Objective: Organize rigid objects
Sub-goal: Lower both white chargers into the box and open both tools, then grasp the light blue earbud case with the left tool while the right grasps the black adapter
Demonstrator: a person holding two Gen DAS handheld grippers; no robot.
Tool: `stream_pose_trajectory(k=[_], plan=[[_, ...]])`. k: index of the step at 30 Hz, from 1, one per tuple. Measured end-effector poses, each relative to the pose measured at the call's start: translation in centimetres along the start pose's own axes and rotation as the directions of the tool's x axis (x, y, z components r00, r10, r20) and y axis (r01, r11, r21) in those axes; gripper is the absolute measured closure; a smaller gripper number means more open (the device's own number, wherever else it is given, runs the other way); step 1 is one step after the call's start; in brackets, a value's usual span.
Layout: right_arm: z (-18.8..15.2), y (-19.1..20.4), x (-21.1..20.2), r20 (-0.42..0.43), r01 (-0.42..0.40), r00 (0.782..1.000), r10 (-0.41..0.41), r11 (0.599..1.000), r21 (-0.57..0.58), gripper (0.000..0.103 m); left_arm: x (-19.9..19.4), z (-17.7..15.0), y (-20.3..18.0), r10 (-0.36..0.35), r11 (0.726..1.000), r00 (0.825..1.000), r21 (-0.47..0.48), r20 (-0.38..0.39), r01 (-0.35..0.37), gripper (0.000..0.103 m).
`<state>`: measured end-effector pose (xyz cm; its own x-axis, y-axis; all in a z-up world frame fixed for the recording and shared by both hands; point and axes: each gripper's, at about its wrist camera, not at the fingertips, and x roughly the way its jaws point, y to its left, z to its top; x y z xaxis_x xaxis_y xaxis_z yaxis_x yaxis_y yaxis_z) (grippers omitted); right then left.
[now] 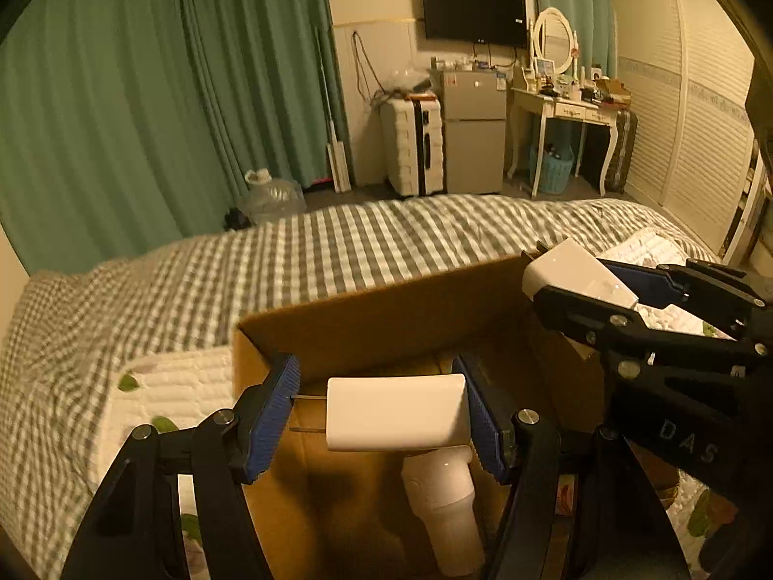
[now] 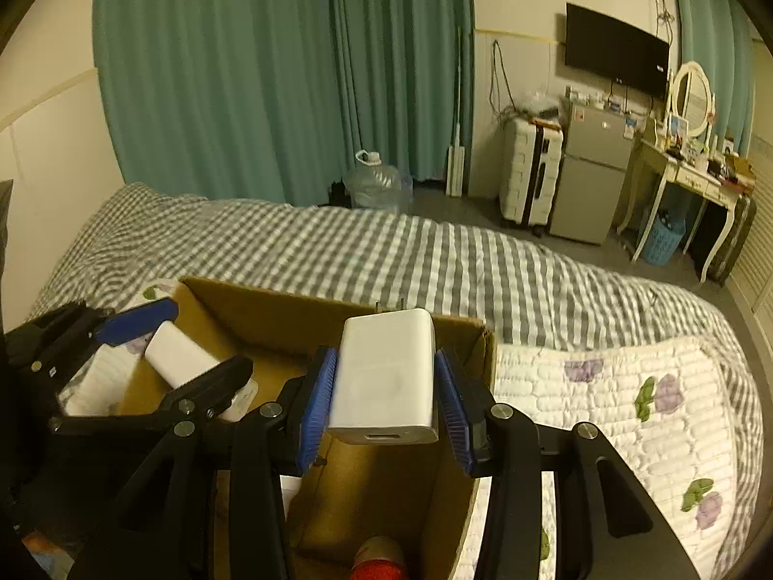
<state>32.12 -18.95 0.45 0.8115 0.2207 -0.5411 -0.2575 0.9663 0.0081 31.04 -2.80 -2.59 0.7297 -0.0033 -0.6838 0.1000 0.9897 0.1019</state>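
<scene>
Ribbed blue pads of the left gripper point(image 1: 381, 415) clamp a smooth white rounded block point(image 1: 396, 411) crosswise above an open cardboard box point(image 1: 367, 319); a white ridged cylinder point(image 1: 442, 498), partly hidden, lies inside. Right gripper point(image 2: 384, 386) is clamped on a glossy white charger point(image 2: 384, 377), prongs barely visible, over the same box. Box rests on a quilted floral pad point(image 2: 618, 406) over a gingham-covered bed point(image 2: 386, 251); a red item point(image 2: 379, 558) is cut off below.
</scene>
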Motion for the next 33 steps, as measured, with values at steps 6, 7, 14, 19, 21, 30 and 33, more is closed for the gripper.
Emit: stream_pose_trajectory(k=[6, 7, 14, 19, 21, 30, 33], plan=[[0.1, -0.8, -0.8, 0.022, -0.015, 1.000, 0.014, 0.998, 0.062, 0.029, -0.9, -0.1, 0.7, -0.021, 0.999, 1.000, -0.041, 0.010, 0.021, 0.034], [0.3, -0.9, -1.5, 0.039, -0.010, 0.999, 0.008, 0.998, 0.069, 0.027, -1.6, 0.0, 0.9, -0.023, 0.999, 1.000, -0.046, 0.014, 0.024, 0.034], [1.2, -0.7, -11.3, 0.167, 0.024, 0.985, -0.040, 0.995, 0.097, 0.016, -9.9, 1.5, 1.4, 0.008, 0.998, 0.993, -0.068, 0.122, 0.000, 0.032], [0.8, 1.0, -20.1, 0.240, 0.102, 0.965, -0.110, 0.994, 0.045, 0.012, -17.3, 1.5, 1.1, 0.025, 0.998, 0.976, -0.061, 0.218, -0.012, 0.030], [0.4, 1.8, -22.8, 0.260, 0.126, 0.957, -0.130, 0.992, 0.030, 0.009, -20.2, 1.0, 1.1, 0.022, 0.998, 0.967, -0.066, 0.254, -0.005, 0.030], [-5.1, 4.5, -28.3, 0.243, 0.195, 0.952, -0.186, 0.981, -0.015, 0.007, -24.5, -4.6, 0.6, 0.006, 0.997, 0.964, -0.079, 0.265, 0.016, 0.028], [-7.8, 4.5, -26.8, 0.192, 0.175, 0.966, -0.172, 0.985, -0.003, 0.007, -23.1, -7.3, 0.5, 0.003, 0.994, 0.977, -0.106, 0.214, 0.020, 0.028]])
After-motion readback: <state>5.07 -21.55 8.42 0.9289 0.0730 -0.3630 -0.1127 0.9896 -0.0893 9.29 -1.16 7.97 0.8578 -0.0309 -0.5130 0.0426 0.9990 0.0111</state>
